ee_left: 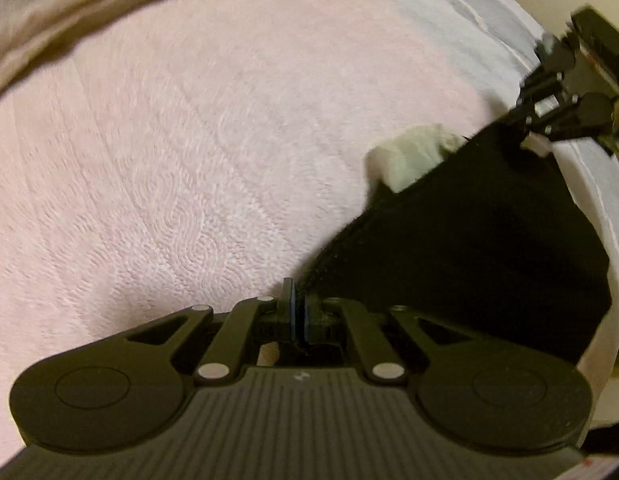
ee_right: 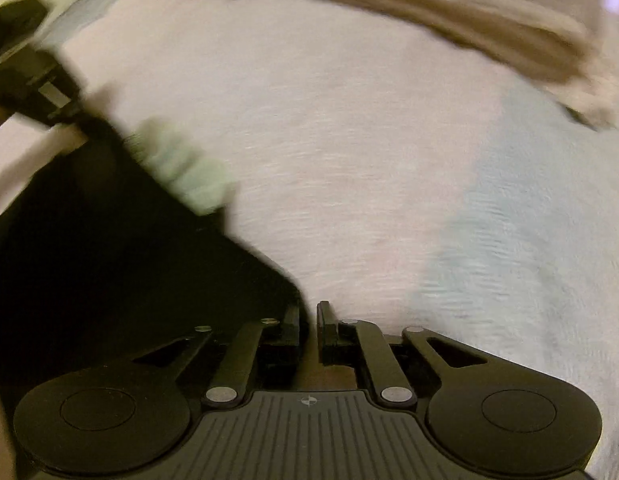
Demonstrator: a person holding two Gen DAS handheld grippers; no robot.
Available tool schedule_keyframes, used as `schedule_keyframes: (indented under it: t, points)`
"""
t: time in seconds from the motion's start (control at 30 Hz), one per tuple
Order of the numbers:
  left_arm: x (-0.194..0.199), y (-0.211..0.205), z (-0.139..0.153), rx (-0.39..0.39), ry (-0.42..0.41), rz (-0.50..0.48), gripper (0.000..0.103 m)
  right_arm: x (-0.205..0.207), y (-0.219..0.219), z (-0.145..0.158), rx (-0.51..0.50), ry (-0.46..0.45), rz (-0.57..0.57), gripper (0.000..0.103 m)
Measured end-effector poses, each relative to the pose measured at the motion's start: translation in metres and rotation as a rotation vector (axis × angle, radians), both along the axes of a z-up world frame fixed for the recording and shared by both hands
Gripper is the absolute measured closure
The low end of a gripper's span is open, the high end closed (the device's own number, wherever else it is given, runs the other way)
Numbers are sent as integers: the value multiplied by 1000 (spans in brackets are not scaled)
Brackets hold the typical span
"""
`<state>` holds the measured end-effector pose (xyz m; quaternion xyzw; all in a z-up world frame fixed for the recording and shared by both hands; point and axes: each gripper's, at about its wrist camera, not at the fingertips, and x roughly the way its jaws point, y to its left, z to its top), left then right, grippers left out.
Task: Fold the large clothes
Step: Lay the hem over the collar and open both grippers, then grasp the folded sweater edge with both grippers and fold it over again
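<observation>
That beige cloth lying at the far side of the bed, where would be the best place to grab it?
Probably by its near edge. The beige cloth lies as a long band across the far side of the pink bedcover, and its thick rolled hem faces the grippers, so coming in low from the near side seems easiest. Both views are blurred, so finer detail is unclear.

1. No words, brand names or numbers could be read in either wrist view.
2. The only sign was a small round crosshair mark on the ribbed top of the right gripper body.
3. A faint pale mark sat at the same place on the left gripper, too blurred to make out.
</observation>
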<state>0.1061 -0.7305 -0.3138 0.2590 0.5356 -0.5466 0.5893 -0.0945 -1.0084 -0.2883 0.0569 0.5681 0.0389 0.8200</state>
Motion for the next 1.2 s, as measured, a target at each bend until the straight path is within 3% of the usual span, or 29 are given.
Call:
schedule_keyframes:
  t: [0.07, 0.1, 0.23, 0.33, 0.53, 0.7, 0.8, 0.9, 1.0, 1.03, 1.13, 1.2]
  points:
    - [6, 4, -9, -15, 4, 45, 94, -9, -10, 5, 4, -45, -86, 68]
    - [10, 8, -10, -25, 2, 72, 93, -17, -15, 11, -17, -70, -141, 64]
    - [30, 32, -3, -40, -40, 207, 93, -47, -22, 43, -87, -136, -319, 63]
    - [34, 51, 13, -37, -90, 247, 93, -75, -16, 68, -48, -189, -392, 63]
    - [-12, 84, 57, -81, -94, 226, 92, -150, 53, 91, 53, -210, -411, 63]
    - [-91, 110, 64, -100, -25, 141, 92, -186, 137, 77, 188, -214, -361, 63]
    - [-139, 120, 55, -104, 51, 86, 92, -199, 155, 55, 194, -177, -338, 63]
    - [-166, 131, 33, -47, 23, 50, 91, -219, 131, 30, 186, -145, -422, 64]
    - [-157, 151, 10, -12, 7, 99, 88, -236, 111, 31, 110, -130, -435, 64]
    - [-151, 159, 7, -27, 18, 118, 96, -239, 109, 36, 75, -122, -441, 64]
    - [-144, 169, 17, -23, -50, 134, 100, -248, 115, 56, 5, -105, -436, 64]
    - [-142, 177, 30, -18, -90, 127, 100, -248, 132, 69, -51, -109, -358, 61]
